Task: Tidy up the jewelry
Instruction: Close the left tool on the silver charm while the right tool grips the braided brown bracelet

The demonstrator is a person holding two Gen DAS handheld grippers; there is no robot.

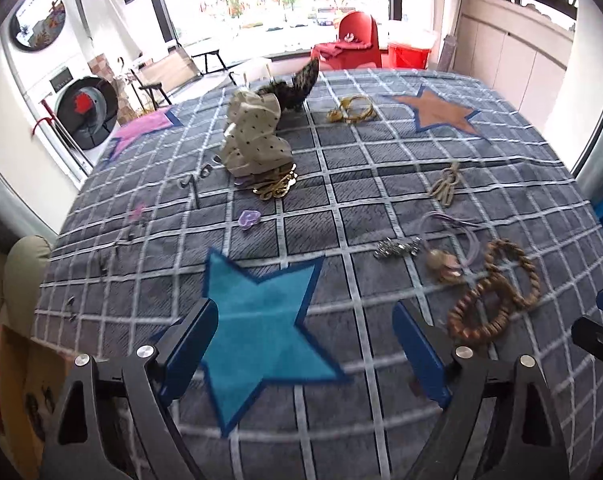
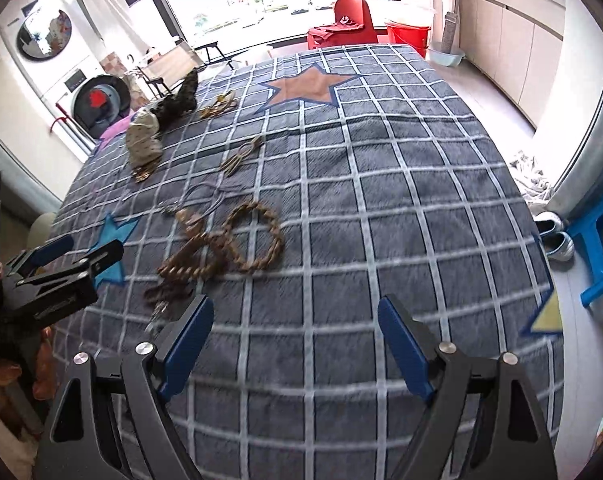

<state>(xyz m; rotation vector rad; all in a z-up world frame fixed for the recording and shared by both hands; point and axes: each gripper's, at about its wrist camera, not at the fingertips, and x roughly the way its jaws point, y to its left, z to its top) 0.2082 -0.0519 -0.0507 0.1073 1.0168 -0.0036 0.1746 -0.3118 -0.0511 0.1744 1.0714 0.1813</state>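
Jewelry lies scattered on a grey checked cloth (image 1: pixel 341 208) with coloured stars. Brown wooden bead strands (image 1: pixel 493 292) lie front right; they also show in the right wrist view (image 2: pixel 229 240). A purple cord necklace with a pendant (image 1: pixel 445 256), a silver clip (image 1: pixel 397 247), a gold chain (image 1: pixel 275 189), a gold bracelet (image 1: pixel 353 110) and a purple heart (image 1: pixel 248 218) lie further out. A beige dotted pouch (image 1: pixel 255 136) stands at the back left. My left gripper (image 1: pixel 305 320) is open and empty above the teal star. My right gripper (image 2: pixel 295 320) is open and empty, right of the beads.
A dark patterned pouch (image 1: pixel 297 84) lies behind the beige one. A beige knotted cord (image 1: pixel 445 184) lies mid right. A red chair (image 1: pixel 353 40) and red bin (image 1: pixel 409 54) stand beyond the far edge. A blue stool (image 2: pixel 597 252) and shoes (image 2: pixel 557 240) are on the floor right.
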